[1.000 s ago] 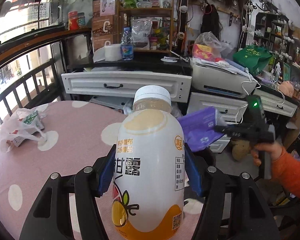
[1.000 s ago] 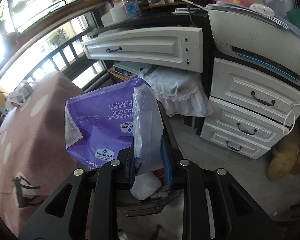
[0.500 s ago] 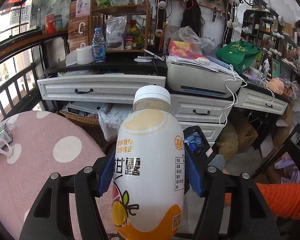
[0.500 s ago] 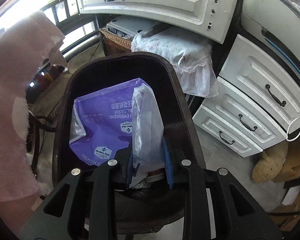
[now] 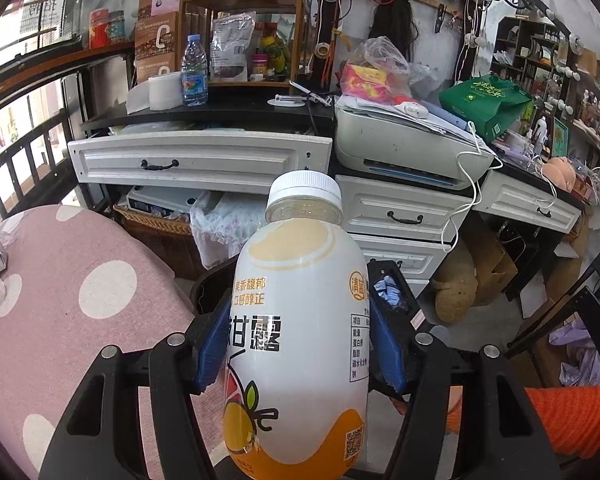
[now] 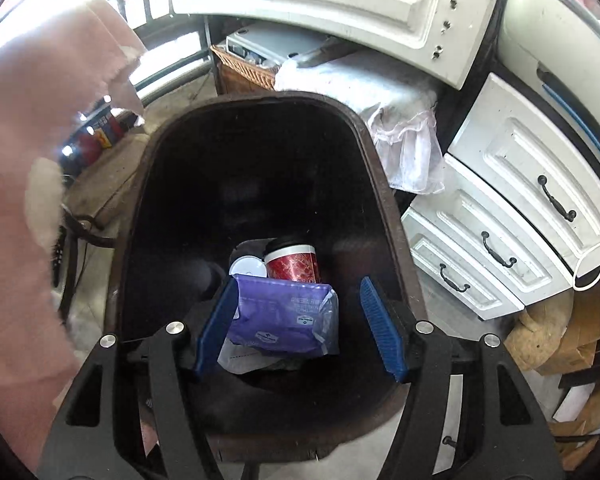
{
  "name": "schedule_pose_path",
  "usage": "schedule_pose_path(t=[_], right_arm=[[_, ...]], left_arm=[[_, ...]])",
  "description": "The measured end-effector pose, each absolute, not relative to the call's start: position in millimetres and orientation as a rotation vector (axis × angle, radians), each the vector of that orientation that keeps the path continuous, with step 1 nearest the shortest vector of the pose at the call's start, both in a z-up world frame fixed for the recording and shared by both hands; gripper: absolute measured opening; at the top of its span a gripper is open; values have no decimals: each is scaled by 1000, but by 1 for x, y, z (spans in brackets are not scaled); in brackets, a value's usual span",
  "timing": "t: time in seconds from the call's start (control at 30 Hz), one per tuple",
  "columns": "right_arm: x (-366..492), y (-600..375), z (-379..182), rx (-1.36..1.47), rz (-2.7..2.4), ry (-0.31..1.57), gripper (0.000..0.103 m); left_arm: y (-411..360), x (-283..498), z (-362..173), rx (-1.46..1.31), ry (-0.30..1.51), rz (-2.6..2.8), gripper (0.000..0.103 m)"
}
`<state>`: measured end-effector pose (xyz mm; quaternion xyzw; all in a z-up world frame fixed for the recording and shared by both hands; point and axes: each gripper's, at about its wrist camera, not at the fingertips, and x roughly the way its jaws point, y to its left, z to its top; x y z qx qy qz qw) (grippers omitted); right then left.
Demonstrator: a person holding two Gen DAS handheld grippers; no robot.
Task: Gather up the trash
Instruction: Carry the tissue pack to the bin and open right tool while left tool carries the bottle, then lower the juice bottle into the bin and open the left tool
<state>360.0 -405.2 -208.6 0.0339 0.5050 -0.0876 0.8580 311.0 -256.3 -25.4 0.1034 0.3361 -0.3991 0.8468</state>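
Dropping trash into the black bin [image 6: 384, 184]: right tool [image 6: 300, 324] hangs over the bin mouth, its jaws have just been opening, now apart, and the purple tissue wrapper [image 6: 284, 316] lies loose inside the bin beside a red cup [image 6: 296, 264], no pad pressing it. Left tool [image 5: 300, 344] is clamped on the white drink bottle [image 5: 300, 344], held upright near the bin, above the pink dotted tabletop [image 5: 60, 280] edge. Next: probably carry the bottle over the bin's middle, release low. Tabletop cloth hangs just beside the bin; white drawers [image 6: 500, 216] crowd its far side.
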Motion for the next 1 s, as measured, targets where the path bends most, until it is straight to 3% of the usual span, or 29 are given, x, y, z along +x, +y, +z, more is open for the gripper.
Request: schedule_pose_path(t=[0.23, 0.33, 1.0], right_arm=[[322, -421, -184, 92, -214, 1012, 67], [303, -428, -173, 79, -240, 982, 73], [218, -464, -153, 174, -306, 938, 74]], left_arm=[[-284, 317, -44, 209, 773, -819, 62], [-298, 320, -57, 222, 815, -804, 62], [-356, 369, -176, 303, 1112, -576, 62]])
